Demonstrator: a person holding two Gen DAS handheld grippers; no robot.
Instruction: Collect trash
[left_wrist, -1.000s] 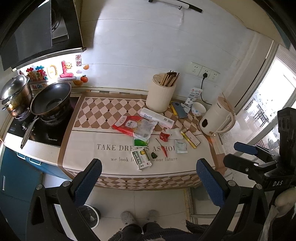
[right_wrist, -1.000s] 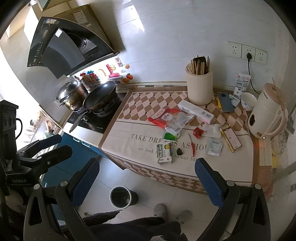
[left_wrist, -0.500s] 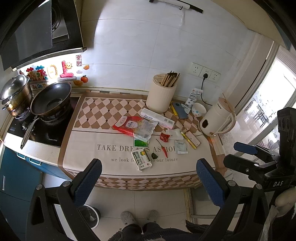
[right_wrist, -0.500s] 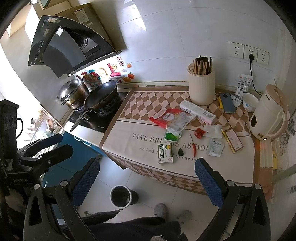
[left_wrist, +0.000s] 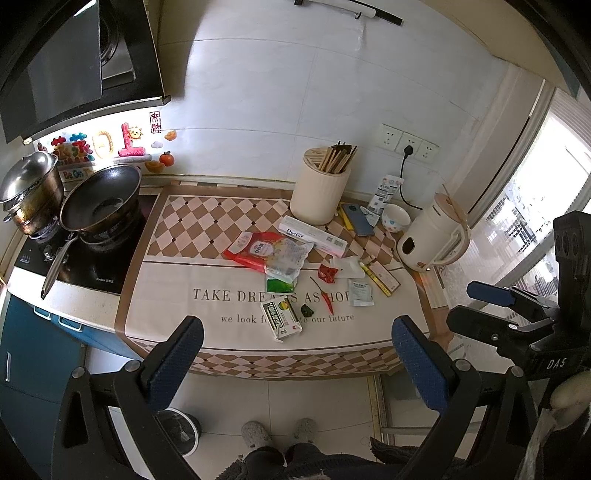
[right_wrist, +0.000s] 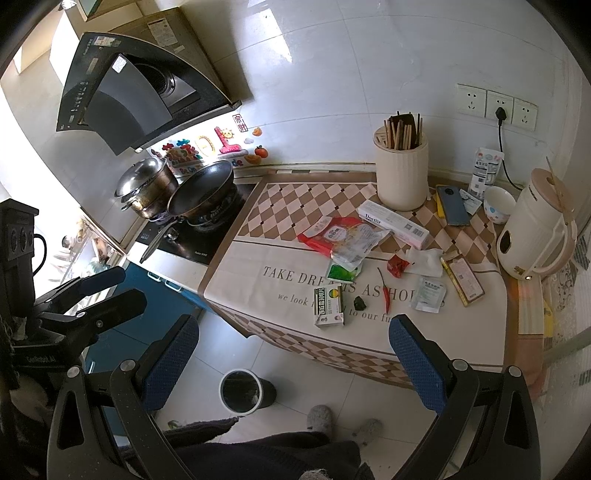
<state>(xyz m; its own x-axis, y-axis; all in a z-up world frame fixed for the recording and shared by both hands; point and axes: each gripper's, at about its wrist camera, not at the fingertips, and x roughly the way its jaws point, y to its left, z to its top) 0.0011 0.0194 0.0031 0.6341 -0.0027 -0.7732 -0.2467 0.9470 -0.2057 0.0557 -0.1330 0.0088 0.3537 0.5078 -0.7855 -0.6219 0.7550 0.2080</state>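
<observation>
Trash lies on the counter mat (left_wrist: 166, 295): a red and clear snack bag (left_wrist: 267, 251), a green packet (left_wrist: 280, 285), a small medicine box (left_wrist: 282, 319), a red chili (left_wrist: 325, 299), a dark scrap (left_wrist: 306, 310), a red wrapper (left_wrist: 327, 273), crumpled tissue (left_wrist: 347, 266) and a white sachet (left_wrist: 360, 292). A small bin (right_wrist: 245, 389) stands on the floor below the counter. My left gripper (left_wrist: 295, 362) and right gripper (right_wrist: 291, 360) are open and empty, held back from the counter's front edge.
A wok (left_wrist: 101, 205) and steel pot (left_wrist: 29, 192) sit on the stove at left. A chopstick holder (left_wrist: 319, 192), toothpaste box (left_wrist: 312, 236), phone (left_wrist: 357, 219), bowl (left_wrist: 395, 218) and kettle (left_wrist: 432, 236) stand toward the back right. Slippered feet (left_wrist: 280, 432) are on the floor.
Both grippers have drifted slightly nearer the counter; the right wrist view has shifted a little. Nothing on the counter has moved.
</observation>
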